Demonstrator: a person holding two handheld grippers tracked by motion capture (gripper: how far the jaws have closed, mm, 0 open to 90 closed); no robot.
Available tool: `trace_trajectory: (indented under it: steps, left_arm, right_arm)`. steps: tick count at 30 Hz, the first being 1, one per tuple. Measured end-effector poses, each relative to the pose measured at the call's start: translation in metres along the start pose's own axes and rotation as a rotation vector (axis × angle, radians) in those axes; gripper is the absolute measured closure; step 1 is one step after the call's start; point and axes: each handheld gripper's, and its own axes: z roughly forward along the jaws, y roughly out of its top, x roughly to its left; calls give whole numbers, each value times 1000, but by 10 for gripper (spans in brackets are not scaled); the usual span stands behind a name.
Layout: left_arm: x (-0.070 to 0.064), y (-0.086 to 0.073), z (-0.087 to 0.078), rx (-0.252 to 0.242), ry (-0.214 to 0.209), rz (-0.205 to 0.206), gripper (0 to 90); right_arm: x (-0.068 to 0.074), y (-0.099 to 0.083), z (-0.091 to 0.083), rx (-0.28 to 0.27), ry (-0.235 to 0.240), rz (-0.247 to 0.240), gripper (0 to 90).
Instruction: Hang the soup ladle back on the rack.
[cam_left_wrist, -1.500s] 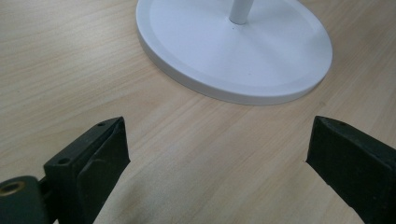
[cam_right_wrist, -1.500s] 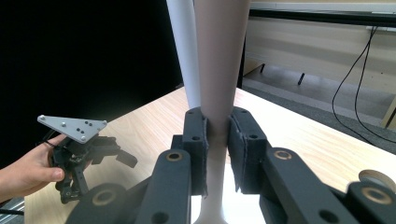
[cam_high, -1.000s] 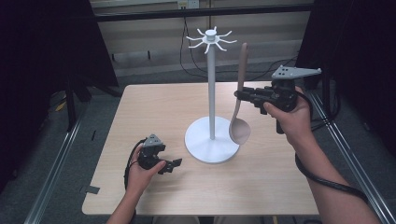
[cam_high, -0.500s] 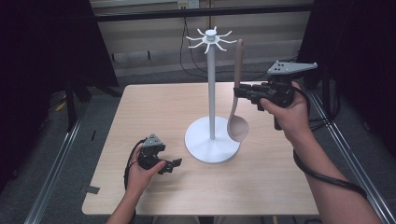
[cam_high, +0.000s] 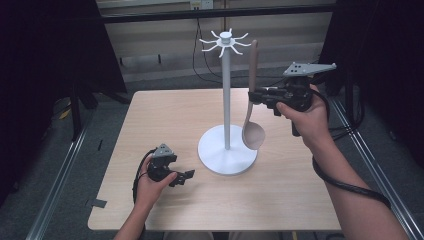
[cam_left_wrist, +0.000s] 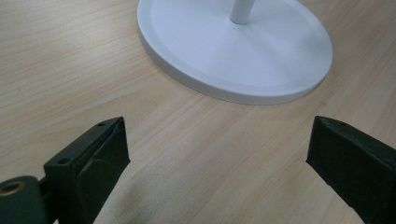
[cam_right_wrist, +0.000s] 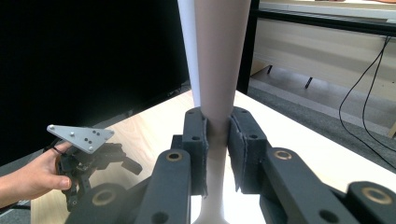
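1. Wooden spoon (cam_high: 252, 100), upright with its bowl down, is right of centre in the high view, clamped by the handle in the right tongs (cam_high: 256, 97).
2. Its bowl hangs just above the right rim of the white stand (cam_high: 226, 150), beside the pole.
3. The left tongs (cam_high: 186, 175), jaws wide apart, rest low at lower left.
4. Bare pale surface (cam_high: 165, 115) lies open toward the upper left edge.

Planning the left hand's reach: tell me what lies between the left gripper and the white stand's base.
Bare tabletop alone. In the left gripper view, wood runs unbroken from the open left gripper to the stand's base; the high view agrees.
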Motion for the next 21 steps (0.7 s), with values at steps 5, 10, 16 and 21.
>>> trace_trajectory:
  steps: [5,10,16,21]
  left_arm:
    - [0,0,0,0,1,0,52]
    - [1,0,0,0,4,0,52]
    - [1,0,-1,0,4,2,52]
    - [1,0,-1,-2,4,-1,52]
  right_arm:
    - [0,0,3,-1,8,2,778]
    - [1,2,4,-4,18,2,778]
    - [0,2,7,0,21,2,778]
    - [0,1,11,-8,29,7,778]
